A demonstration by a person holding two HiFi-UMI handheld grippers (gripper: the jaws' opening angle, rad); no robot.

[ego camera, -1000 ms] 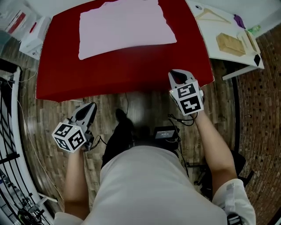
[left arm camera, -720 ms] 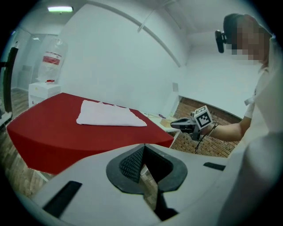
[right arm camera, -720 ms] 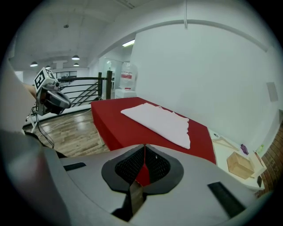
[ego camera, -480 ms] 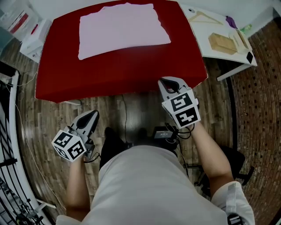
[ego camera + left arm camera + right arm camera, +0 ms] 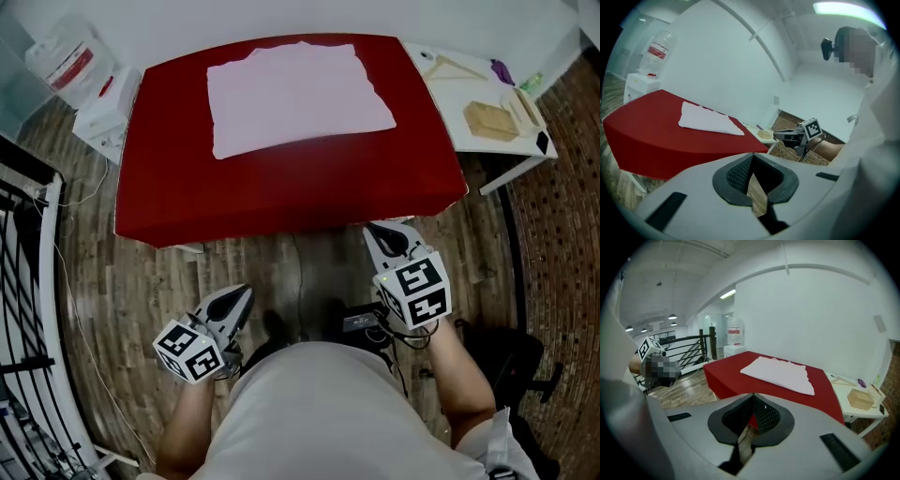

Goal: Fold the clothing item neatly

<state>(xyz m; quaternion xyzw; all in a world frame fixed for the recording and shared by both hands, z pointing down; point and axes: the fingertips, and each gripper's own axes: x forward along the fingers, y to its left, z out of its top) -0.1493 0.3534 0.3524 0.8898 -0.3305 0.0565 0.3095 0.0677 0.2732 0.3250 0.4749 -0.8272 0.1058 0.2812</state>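
My left gripper (image 5: 238, 294) and right gripper (image 5: 388, 231), fingers pinched together and empty, hang off the red bench (image 5: 281, 192), well apart from the folded pink garment (image 5: 295, 94) on it.

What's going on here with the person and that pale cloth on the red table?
A person stands back from the red-covered table, holding a two-jaw gripper in each hand. The pale pink cloth garment lies flat on the tabletop in a roughly rectangular shape, with nothing touching it. The left gripper and right gripper are both shut and empty, held over the wooden floor short of the table's near edge. Whether folding is finished or not begun can't be told.
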